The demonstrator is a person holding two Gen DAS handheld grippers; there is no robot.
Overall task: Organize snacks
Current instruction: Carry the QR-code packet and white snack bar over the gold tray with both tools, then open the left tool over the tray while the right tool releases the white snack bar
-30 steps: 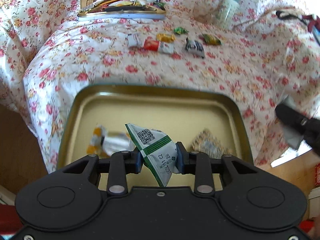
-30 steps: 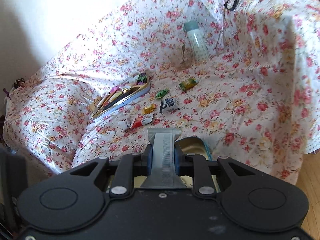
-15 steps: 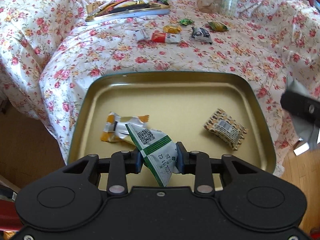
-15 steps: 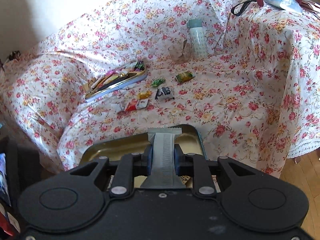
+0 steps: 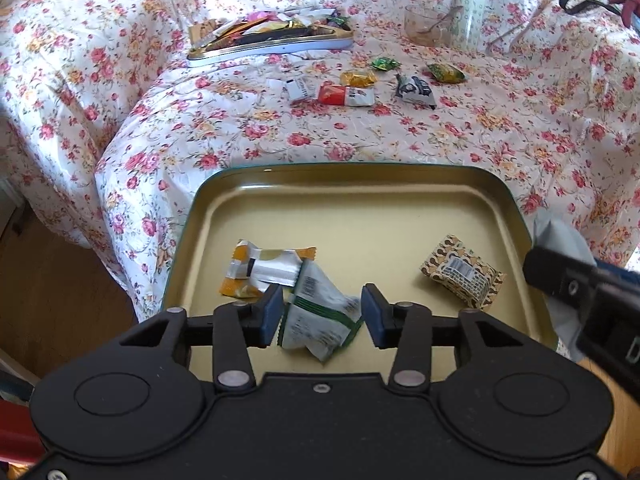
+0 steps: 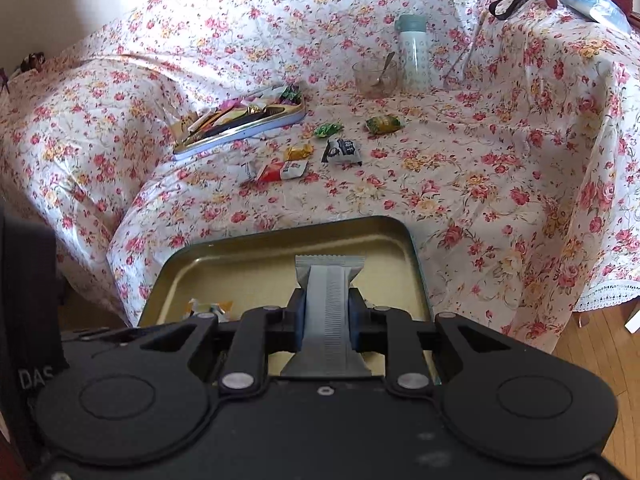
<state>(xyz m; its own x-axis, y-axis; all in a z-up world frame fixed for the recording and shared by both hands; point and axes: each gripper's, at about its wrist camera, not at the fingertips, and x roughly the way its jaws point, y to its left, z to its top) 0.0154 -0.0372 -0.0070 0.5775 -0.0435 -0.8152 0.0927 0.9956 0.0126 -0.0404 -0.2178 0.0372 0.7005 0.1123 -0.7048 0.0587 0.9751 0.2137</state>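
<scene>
— What's hard to make out?

— The gold tray's [image 5: 360, 184] near edge hides behind the left hand-held gripper [image 5: 322, 316]; the filled far tin's [image 5: 272, 42] contents blur together.

— And the snacks?

— The green-striped packet [image 5: 320, 316] lies in the tray between jaws just opened, pads apart from it. The right hand-held gripper [image 6: 326, 316] stays clamped on a grey wrapper [image 6: 328, 292] above the tray's right side.

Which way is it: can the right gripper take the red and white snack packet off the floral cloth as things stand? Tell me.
Probably not yet. The right gripper is shut on a grey ridged packet over the gold tray, so it has no free jaws. The path to the red and white packet looks open once it drops that.
</scene>
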